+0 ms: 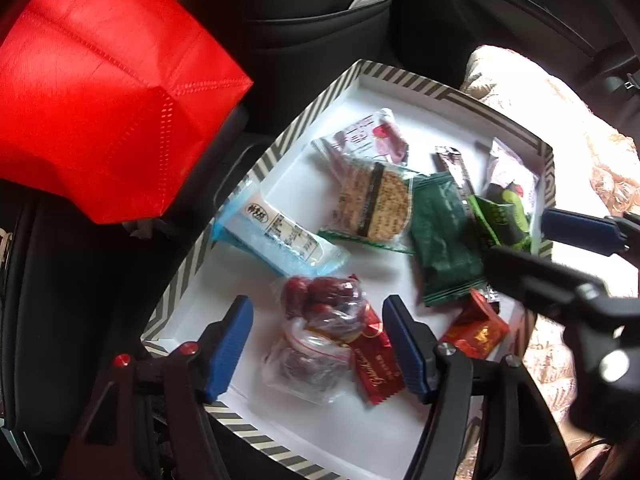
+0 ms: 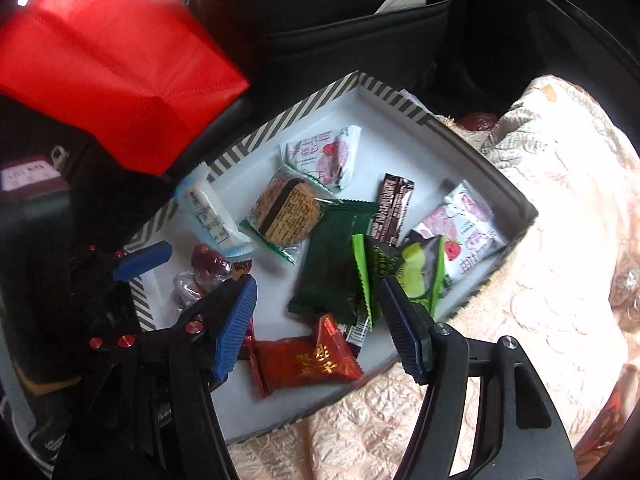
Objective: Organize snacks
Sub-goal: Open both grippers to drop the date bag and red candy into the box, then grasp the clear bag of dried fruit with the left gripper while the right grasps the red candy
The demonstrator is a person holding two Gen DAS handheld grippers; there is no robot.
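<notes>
Over the striped box [image 1: 256, 168] both your tongs point steeply down. Your left tongs [image 1: 318, 344] hang above its near corner, spread, with the clear bag of red dates [image 1: 316, 308] and a red candy wrapper [image 1: 374, 364] lying between the fingers, pads not pressing on either. Your right tongs [image 2: 318, 326] are spread too, empty, above the box's near edge, straddling a red packet [image 2: 308, 364] that lies on the box floor.

Inside the box, snacks lie loose. A blue-and-white pack [image 1: 276, 228] leans against the left wall. Toward the middle sits a clear-wrapped round biscuit [image 1: 372, 204], and beyond it, toward the far corner, a pink-and-white sachet [image 1: 372, 136]. A dark green pack [image 1: 444, 240] lies just right of the biscuit, overlapped by a bright green pack [image 2: 416, 276]. A brown stick [image 2: 392, 208] lies beyond those, and a second pink sachet [image 2: 468, 228] lies by the right wall.

Left of the box and above it is a red bag [image 1: 100, 100]. The box rests partly on a cream quilted cloth [image 2: 560, 240], beside dark car seating.
</notes>
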